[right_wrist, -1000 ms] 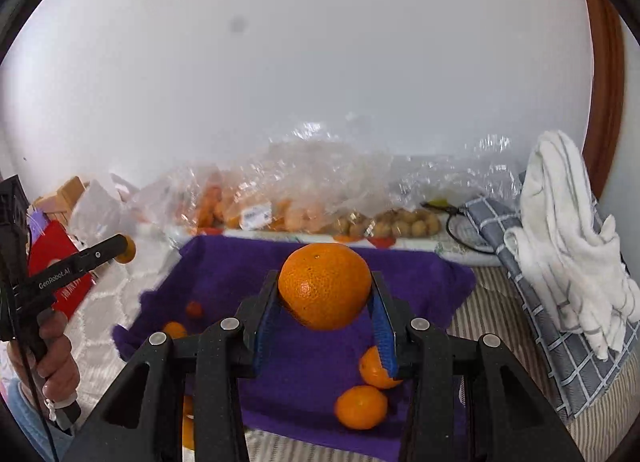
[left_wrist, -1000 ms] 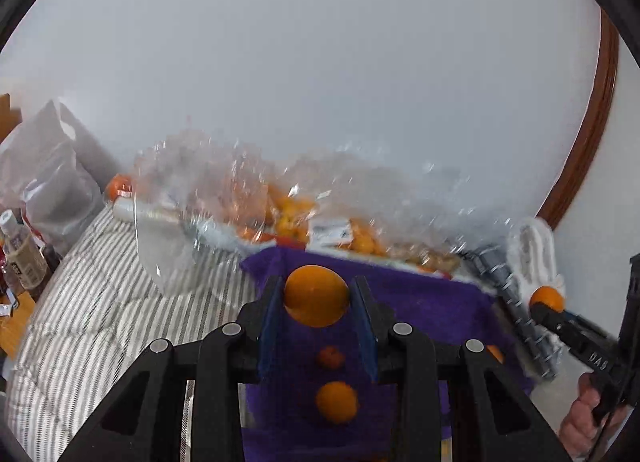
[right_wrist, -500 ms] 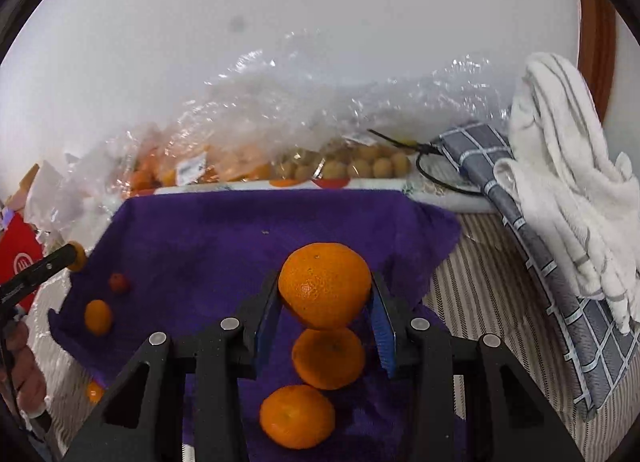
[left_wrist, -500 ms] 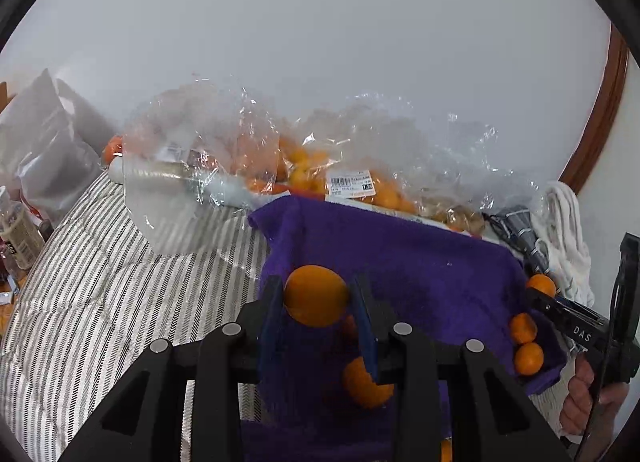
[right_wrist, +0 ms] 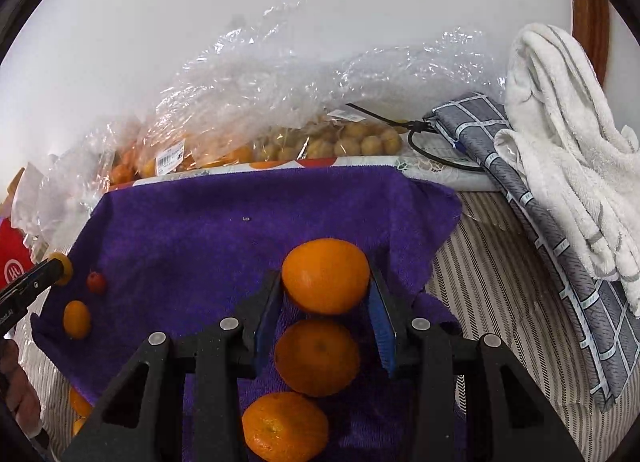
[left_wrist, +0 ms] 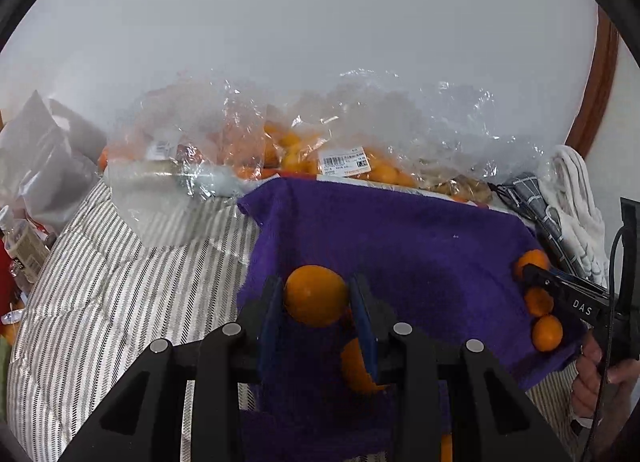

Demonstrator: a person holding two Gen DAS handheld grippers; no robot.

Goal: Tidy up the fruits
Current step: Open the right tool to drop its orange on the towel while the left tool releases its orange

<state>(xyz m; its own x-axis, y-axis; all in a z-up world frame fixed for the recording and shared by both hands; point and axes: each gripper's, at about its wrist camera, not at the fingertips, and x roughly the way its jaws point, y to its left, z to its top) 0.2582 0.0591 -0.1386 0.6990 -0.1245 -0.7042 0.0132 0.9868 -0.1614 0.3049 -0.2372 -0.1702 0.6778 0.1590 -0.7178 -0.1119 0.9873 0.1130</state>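
My left gripper [left_wrist: 316, 296] is shut on a small smooth orange fruit [left_wrist: 315, 295], held just above the left part of a purple towel [left_wrist: 400, 246]. Another small orange fruit [left_wrist: 354, 366] lies on the towel under it. My right gripper [right_wrist: 325, 294] is shut on a larger mandarin [right_wrist: 325, 275] over the towel's [right_wrist: 208, 230] right part. Two mandarins [right_wrist: 316, 356] [right_wrist: 285, 424] lie in a row right below it. The left gripper [right_wrist: 60, 267] shows at the left edge of the right wrist view, near a small orange fruit [right_wrist: 77, 319] and a tiny red fruit [right_wrist: 96, 282].
Clear plastic bags of orange fruit [left_wrist: 296, 150] and of brown round fruit [right_wrist: 340, 144] lie against the wall behind the towel. A striped bedcover [left_wrist: 100, 286] spreads to the left. A grey checked cloth [right_wrist: 560, 262] and a white towel [right_wrist: 568, 134] lie on the right.
Both grippers have sunk toward the purple towel and tipped downward, each keeping its fruit. The towel and the fruits lying on it now fill more of both views.
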